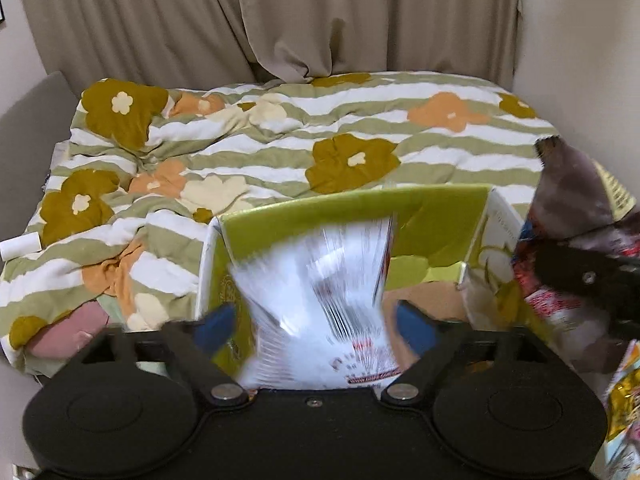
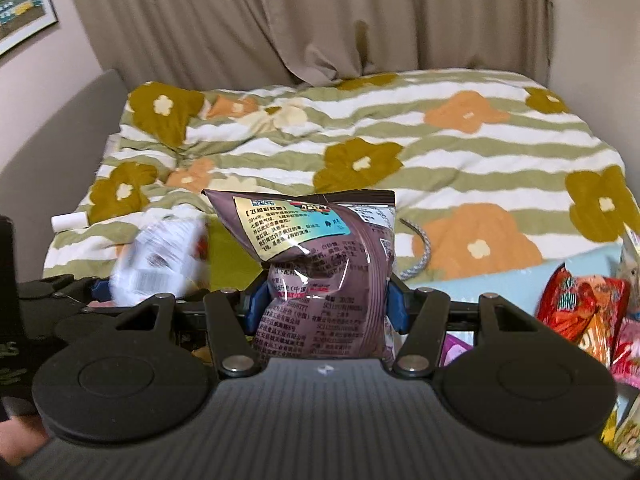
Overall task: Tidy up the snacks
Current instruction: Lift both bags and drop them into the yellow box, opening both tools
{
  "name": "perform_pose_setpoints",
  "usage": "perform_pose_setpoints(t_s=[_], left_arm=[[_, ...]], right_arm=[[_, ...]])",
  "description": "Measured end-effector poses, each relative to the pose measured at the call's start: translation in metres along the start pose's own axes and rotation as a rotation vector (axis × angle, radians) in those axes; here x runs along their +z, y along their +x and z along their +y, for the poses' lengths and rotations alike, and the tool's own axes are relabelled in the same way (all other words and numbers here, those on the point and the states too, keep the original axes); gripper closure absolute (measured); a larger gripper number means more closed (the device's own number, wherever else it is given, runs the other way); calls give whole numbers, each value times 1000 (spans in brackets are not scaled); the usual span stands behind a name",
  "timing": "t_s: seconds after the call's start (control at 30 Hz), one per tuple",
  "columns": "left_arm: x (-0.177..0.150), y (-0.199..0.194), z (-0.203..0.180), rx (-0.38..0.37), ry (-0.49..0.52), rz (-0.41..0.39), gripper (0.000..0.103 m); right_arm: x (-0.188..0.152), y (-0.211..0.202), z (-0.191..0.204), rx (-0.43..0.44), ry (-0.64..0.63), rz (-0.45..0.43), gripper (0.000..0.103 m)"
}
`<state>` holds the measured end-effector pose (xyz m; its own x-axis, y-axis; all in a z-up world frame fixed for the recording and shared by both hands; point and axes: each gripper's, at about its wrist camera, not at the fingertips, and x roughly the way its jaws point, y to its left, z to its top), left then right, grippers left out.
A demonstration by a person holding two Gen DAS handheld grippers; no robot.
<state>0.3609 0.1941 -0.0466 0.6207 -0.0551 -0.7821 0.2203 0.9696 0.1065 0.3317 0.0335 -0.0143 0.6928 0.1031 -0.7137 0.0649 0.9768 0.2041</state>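
My left gripper (image 1: pixel 316 328) stands open over a green-lined cardboard box (image 1: pixel 436 216) on the bed. A white snack packet (image 1: pixel 320 300), blurred, hangs between its blue pads (image 1: pixel 214 328) without being pressed, its top leaning into the box. The right wrist view shows that same white packet (image 2: pixel 160 256) at the left, above the box (image 2: pixel 228 256). My right gripper (image 2: pixel 326 304) is shut on a purple-brown snack bag (image 2: pixel 320 248), held upright just right of the box. From the left wrist view this bag (image 1: pixel 568 192) sits at the far right edge.
A flowered green-striped quilt (image 2: pixel 440 148) covers the bed. Several red and pink snack bags (image 2: pixel 580 308) lie at the right on a pale blue sheet. A white roll (image 2: pixel 68 222) and a grey cord (image 2: pixel 420 256) lie on the quilt. Beige curtains (image 2: pixel 280 20) hang behind.
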Motion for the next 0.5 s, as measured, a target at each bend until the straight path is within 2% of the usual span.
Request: perform_pose_setpoints(t_s=[0.17,0.33,0.5], left_arm=[[-10,-4,8,-4,-8,7,2],[-21,-19,21,-9,-73,2,2],[-26,-39,25,48,-94,-20,2]], right_arm=[[-4,7,-1,-22,12,20,31],[-6,6,0,-1,7,25,31],[0,-1,8,44,-26,10,30]])
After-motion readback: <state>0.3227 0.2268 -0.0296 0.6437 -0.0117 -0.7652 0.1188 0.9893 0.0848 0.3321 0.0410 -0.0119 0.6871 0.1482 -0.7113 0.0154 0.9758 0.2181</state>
